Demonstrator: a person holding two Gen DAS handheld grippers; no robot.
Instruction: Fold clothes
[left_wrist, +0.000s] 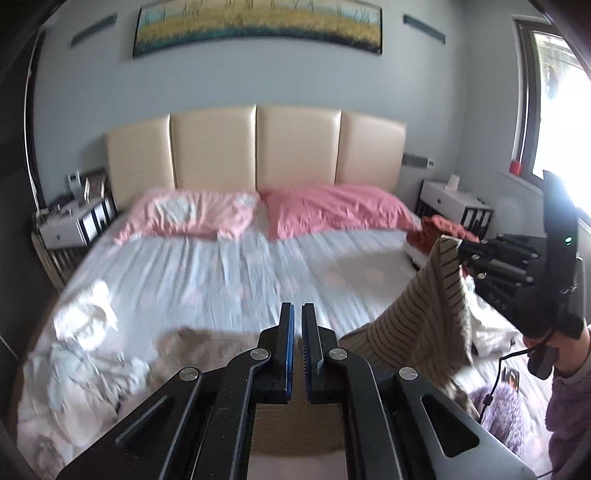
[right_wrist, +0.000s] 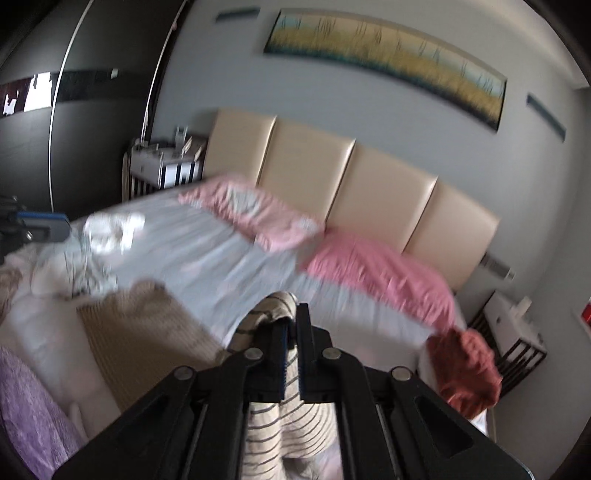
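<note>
Two pink pillows (left_wrist: 266, 214) on bed (left_wrist: 229, 273)

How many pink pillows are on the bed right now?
2. A pale pink pillow lies left of the headboard's middle; a deeper pink pillow lies to its right, beside it.

A cream padded headboard (left_wrist: 255, 147) stands at the far end of the bed (left_wrist: 229, 273), with two pink pillows (left_wrist: 332, 210) just before it. A long painting (left_wrist: 258, 29) hangs on the wall above. Nightstands (left_wrist: 454, 203) flank the bed; a window (left_wrist: 557, 103) glares right.
</note>
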